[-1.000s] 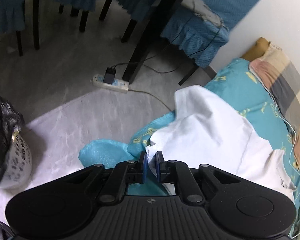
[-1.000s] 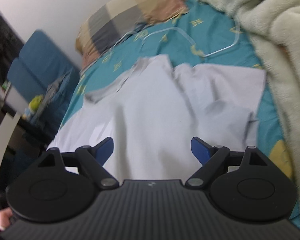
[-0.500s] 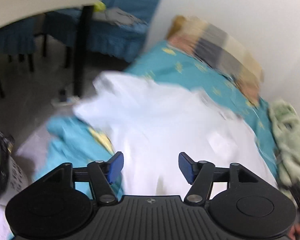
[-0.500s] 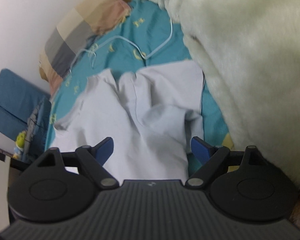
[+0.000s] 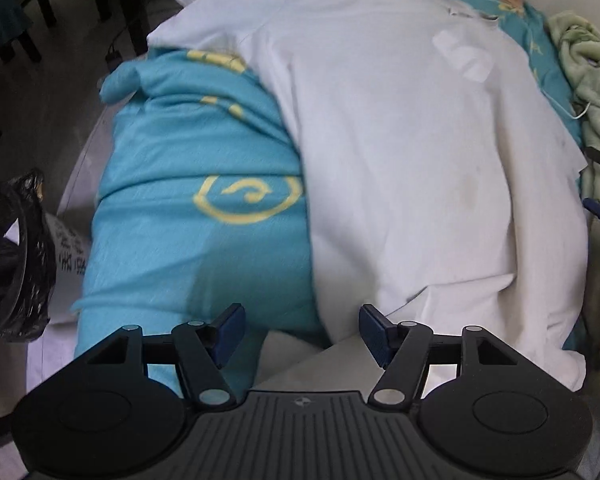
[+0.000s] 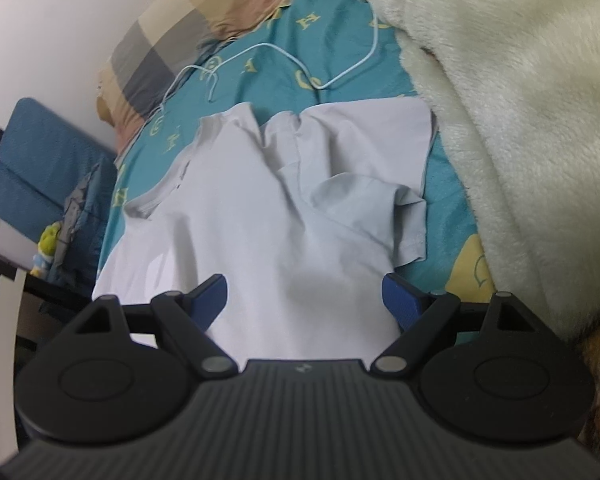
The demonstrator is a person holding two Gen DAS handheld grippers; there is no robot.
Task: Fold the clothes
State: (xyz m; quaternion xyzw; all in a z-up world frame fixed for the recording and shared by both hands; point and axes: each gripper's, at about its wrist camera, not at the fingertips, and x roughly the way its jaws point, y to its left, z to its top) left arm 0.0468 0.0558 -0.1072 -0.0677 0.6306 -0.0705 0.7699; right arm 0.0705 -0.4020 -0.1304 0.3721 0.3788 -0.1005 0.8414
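A white short-sleeved cotton T-shirt (image 6: pixel 260 216) is seen spread on a bed covered by a teal sheet printed with yellow motifs (image 5: pixel 204 184), its lower part draped over the bed's edge in the left wrist view. The left gripper (image 5: pixel 300 330) is held above the hem with its blue-padded jaws spread wide, nothing gripped between them. The right gripper (image 6: pixel 304 300) is likewise held wide open and empty over the shirt's body. One sleeve is shown folded over near a pale green fleece blanket (image 6: pixel 520 120), which is heaped just beside the shirt. A thin white wire hanger (image 6: pixel 300 68) is laid on the sheet between the collar and a checked pillow in beige, grey and pink (image 6: pixel 188 36).
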